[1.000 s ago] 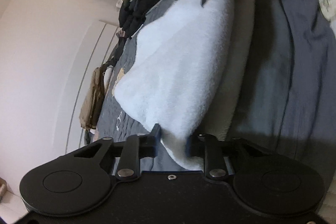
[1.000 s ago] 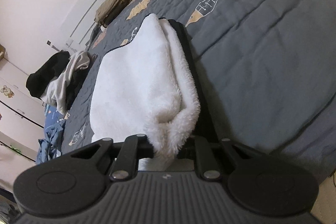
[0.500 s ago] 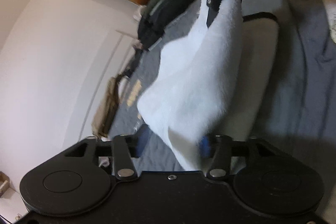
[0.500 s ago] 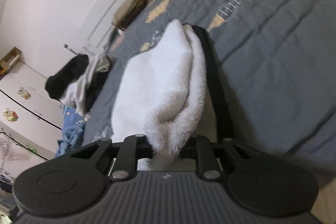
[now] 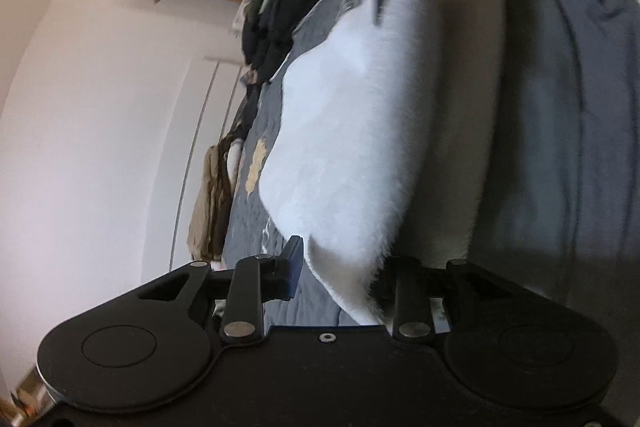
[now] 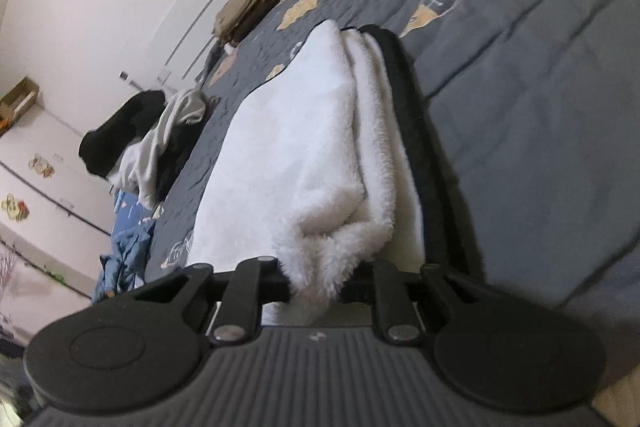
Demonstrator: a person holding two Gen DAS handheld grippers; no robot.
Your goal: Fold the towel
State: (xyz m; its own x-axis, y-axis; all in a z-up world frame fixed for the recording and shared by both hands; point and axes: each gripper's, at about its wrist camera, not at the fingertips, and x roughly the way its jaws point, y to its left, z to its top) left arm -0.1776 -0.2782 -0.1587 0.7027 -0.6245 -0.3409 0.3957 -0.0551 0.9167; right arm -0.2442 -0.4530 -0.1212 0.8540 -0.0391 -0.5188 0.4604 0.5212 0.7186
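Right gripper (image 6: pixel 316 285) clamps bunched towel (image 6: pixel 288 155) corner between jaws. Left gripper (image 5: pixel 340 275): jaws just closing, narrow, towel edge between them, left pad apparently clear. Risk: loose left hold lets corner slip onto bedspread (image 6: pixel 520 99), fold skews.

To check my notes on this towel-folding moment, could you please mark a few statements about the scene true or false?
1. The towel is white and fluffy. True.
2. The right claw is shut on a bunched end of the towel. True.
3. The towel lies on a bare wooden floor. False: it lies on a grey quilt with fish drawings.
4. The towel's edge has red trim. False: it has black trim.
5. A heap of clothes, black and pale grey, sits at the quilt's far side in the right wrist view. True.
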